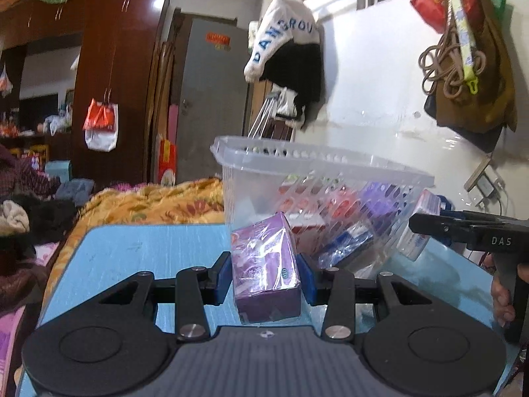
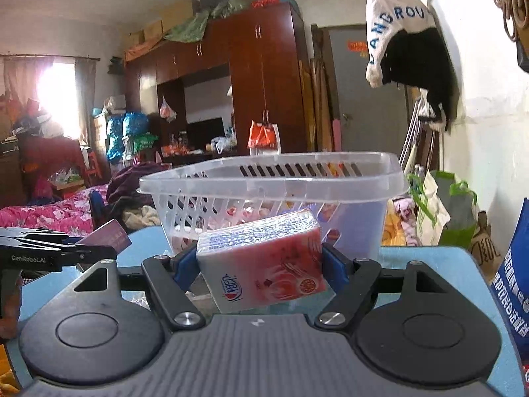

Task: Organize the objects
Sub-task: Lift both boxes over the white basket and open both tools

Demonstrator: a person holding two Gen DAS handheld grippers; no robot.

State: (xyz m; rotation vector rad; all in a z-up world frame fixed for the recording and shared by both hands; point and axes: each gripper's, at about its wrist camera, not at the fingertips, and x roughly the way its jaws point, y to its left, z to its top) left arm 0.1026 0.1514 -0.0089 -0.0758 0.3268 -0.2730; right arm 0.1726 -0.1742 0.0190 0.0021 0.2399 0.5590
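We've got our left gripper (image 1: pixel 264 273) clamping one purple tissue pack (image 1: pixel 266 271) and our right gripper (image 2: pixel 259 263) squeezing one red tissue pack (image 2: pixel 264 264), both above the blue desk (image 1: pixel 148 248) beside one clear basket (image 1: pixel 317 165) holding several packs.

Two wrapped tissue packs held up beside a clear plastic slotted basket (image 1: pixel 251 162)

The purple film-wrapped tissue pack (image 1: pixel 264 271), tilted, and the red-and-white tissue pack (image 2: pixel 264 261), also tilted, each sit clamped between blue jaws near the basket, which stands on the light-blue table (image 1: pixel 148 248) holding more purple, red and blue packs.
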